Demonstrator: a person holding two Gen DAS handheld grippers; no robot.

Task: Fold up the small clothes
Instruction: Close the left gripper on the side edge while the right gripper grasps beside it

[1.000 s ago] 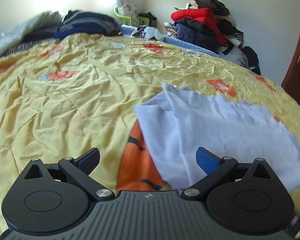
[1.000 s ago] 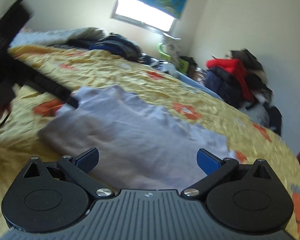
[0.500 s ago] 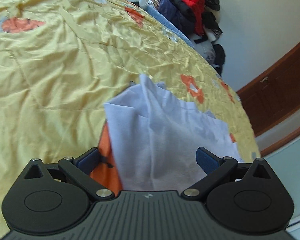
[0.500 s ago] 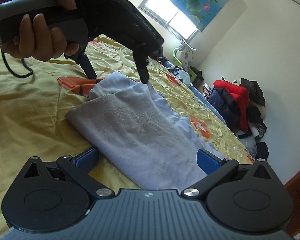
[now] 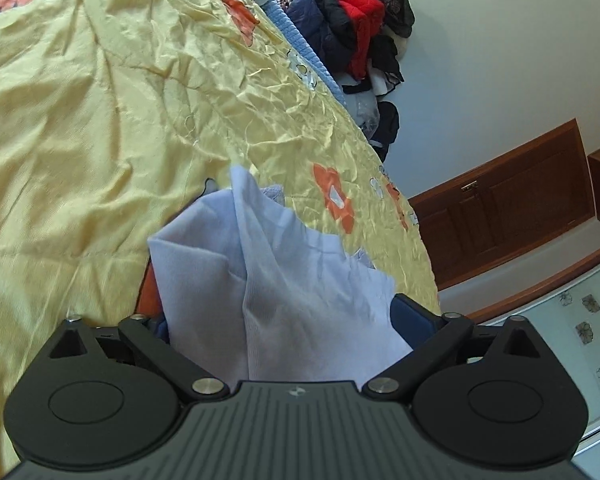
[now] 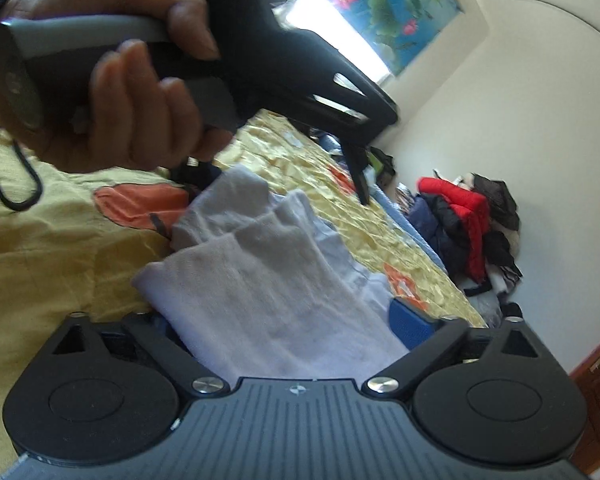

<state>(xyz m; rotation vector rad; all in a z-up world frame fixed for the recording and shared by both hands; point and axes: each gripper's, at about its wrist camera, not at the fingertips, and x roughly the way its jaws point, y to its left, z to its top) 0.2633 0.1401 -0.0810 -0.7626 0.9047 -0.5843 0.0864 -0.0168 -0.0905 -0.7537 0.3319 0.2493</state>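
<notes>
The pale lilac garment [image 5: 300, 280] is now bunched between both grippers on the yellow bedspread [image 5: 80, 140], no longer spread flat. The left gripper [image 5: 284, 316] and right gripper [image 6: 284, 320] have just been closing; neither is yet clenched on cloth.

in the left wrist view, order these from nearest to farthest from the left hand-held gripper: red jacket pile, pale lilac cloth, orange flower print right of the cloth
1. pale lilac cloth, lying between the fingers of the left hand-held gripper, on the yellow bedspread.
2. orange flower print, on the bedspread just beyond the cloth, to the right.
3. red jacket pile, past the bed's far edge, against the wall, upper right.
</notes>
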